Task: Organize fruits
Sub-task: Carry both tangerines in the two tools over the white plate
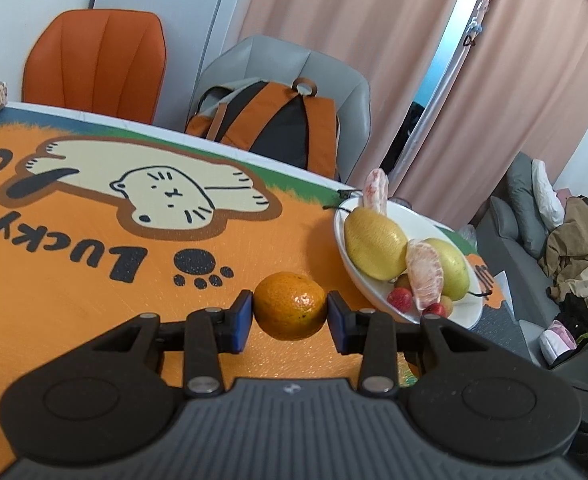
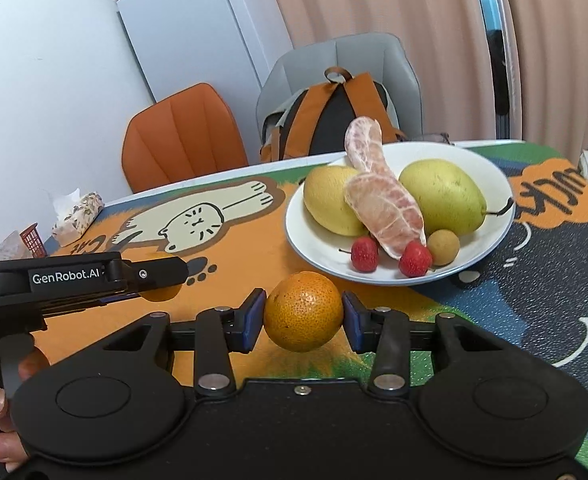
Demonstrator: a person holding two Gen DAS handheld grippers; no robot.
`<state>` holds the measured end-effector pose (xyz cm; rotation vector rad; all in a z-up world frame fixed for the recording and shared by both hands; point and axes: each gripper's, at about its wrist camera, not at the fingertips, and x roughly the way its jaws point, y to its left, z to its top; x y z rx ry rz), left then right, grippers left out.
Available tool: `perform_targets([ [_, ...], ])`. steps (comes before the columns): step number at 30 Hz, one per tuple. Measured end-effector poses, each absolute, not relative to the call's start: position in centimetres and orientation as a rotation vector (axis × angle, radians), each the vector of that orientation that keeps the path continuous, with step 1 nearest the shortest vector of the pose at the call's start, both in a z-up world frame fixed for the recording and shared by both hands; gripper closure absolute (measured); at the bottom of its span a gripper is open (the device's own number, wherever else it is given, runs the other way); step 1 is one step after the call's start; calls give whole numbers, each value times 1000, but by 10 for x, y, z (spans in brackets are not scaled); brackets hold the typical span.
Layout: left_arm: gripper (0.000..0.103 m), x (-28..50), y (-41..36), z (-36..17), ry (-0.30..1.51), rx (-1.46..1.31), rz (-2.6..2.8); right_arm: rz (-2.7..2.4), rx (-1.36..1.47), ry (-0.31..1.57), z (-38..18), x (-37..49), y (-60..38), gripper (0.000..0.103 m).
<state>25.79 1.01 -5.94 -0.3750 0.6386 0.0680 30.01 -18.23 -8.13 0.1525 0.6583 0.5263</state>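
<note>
Left wrist view showed the left hand-held gripper (image 1: 289, 320) narrowed on an orange (image 1: 289, 305), blue pads pressing its sides, above the tabletop (image 1: 73, 300) and near the white plate (image 1: 460, 322) of fruit. Right wrist view showed the right hand-held gripper (image 2: 302, 318) pinching a second orange (image 2: 302, 311) likewise, just short of that plate (image 2: 494, 188). Both fruits looked light, firm and round with slightly slick peel, likely to roll, so a hold across the widest middle seemed soundest.
</note>
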Motion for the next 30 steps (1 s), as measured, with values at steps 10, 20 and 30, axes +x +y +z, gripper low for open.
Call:
perform_targets([
  [10, 65, 247, 5, -43, 597, -366, 54, 502, 143, 609, -65, 289, -190, 62],
  [20, 65, 249, 1, -33, 576, -367, 43, 486, 147, 583, -56, 289, -197, 62],
  [30, 65, 257, -1, -27, 564, -364, 37, 473, 157, 565, -51, 296, -205, 62],
])
